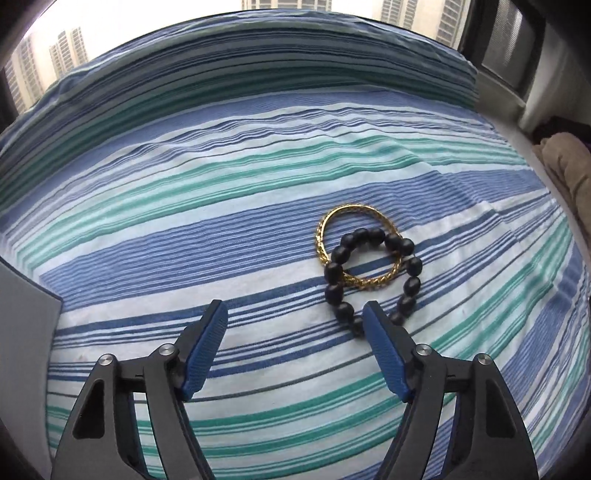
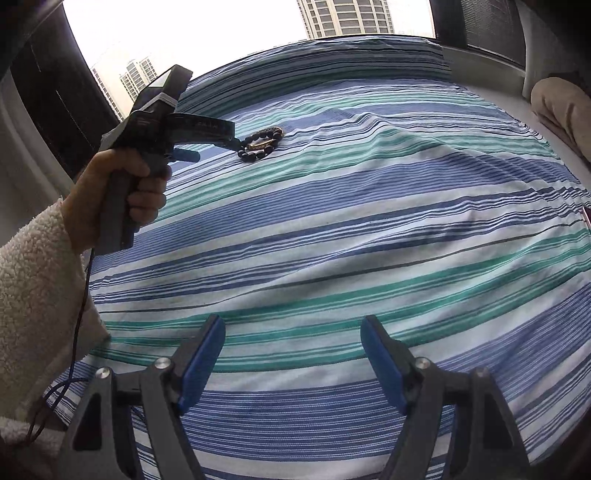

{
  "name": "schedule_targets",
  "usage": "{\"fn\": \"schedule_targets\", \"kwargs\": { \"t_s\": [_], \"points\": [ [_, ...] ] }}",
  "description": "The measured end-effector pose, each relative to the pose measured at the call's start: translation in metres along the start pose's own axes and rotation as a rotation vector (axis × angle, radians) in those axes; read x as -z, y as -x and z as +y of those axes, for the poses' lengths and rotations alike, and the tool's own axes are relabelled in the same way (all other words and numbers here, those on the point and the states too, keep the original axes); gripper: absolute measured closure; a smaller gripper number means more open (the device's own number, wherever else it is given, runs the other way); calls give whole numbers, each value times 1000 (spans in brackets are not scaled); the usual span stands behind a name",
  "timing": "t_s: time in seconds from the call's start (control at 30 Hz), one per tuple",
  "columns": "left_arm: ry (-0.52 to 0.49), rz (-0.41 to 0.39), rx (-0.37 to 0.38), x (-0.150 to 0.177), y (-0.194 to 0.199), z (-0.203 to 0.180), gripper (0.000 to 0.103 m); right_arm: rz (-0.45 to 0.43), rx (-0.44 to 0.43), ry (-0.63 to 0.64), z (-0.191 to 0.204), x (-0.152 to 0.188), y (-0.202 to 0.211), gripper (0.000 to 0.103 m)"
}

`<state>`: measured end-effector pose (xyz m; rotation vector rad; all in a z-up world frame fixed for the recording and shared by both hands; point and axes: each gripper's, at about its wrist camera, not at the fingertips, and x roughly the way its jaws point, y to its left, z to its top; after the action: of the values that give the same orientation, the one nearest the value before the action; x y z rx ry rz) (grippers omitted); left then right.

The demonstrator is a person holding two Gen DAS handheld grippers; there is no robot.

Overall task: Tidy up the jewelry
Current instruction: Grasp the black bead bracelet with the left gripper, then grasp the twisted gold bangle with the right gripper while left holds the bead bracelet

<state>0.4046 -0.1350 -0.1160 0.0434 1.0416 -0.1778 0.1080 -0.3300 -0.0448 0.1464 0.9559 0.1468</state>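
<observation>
A black bead bracelet (image 1: 369, 273) lies on the striped bedsheet (image 1: 184, 206), overlapping a gold chain bracelet (image 1: 325, 236) under its far part. My left gripper (image 1: 295, 314) is open and empty, its right finger (image 1: 380, 332) over the bracelet's near beads. In the right wrist view the two bracelets (image 2: 260, 142) lie far off at the upper left, with the left gripper (image 2: 218, 144) at their left edge. My right gripper (image 2: 291, 332) is open and empty, low over the sheet, well away from them.
A grey flat object (image 1: 26, 306) sits at the left edge. A beige cloth bundle (image 1: 569, 166) lies at the right by the window sill; it also shows in the right wrist view (image 2: 561, 107). A window (image 2: 221, 29) is behind the bed.
</observation>
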Motion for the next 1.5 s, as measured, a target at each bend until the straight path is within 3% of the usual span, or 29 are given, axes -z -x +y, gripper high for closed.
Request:
{"fn": "schedule_targets", "kwargs": {
  "t_s": [0.1,0.23,0.3,0.33,0.4,0.57,0.73,0.93,1.03,1.07,1.1,1.17,1.33,1.47,1.5],
  "points": [
    [12,5,-6,-2,-11,-1,29,4,0,-6,-6,0,-2,26],
    [-43,-26,-24,-2,-15,-10,36,19,-3,-32,-14,0,-8,26],
    [-46,-35,-11,-1,-15,-12,51,18,-2,-40,-15,0,-8,26],
    [-46,-39,-8,0,-12,-13,70,18,-1,-39,-15,0,-8,26],
    [-46,-33,2,-2,-12,-16,93,16,-1,-37,-13,0,-7,26],
    [33,-29,47,7,8,3,93,9,-20,-35,-11,-6,2,26],
    [90,-11,79,46,55,49,94,20,-80,-33,-20,-34,19,26],
    [203,55,28,119,92,123,94,93,-195,-60,-23,-118,-1,26],
    [275,65,6,148,103,152,94,107,-148,-59,-14,-176,-45,26],
    [293,65,3,154,106,157,94,120,-127,-51,-10,-196,-66,30],
    [309,63,-4,161,108,160,94,137,-109,-40,-6,-214,-88,44],
    [328,61,-17,172,112,167,94,173,-58,-36,4,-242,-130,64],
    [376,63,-13,186,116,184,94,228,38,-74,20,-266,-205,69],
    [395,65,2,187,112,191,94,209,129,-50,34,-265,-224,70],
    [392,61,2,190,114,193,94,213,141,-28,38,-265,-228,87]
  ]
}}
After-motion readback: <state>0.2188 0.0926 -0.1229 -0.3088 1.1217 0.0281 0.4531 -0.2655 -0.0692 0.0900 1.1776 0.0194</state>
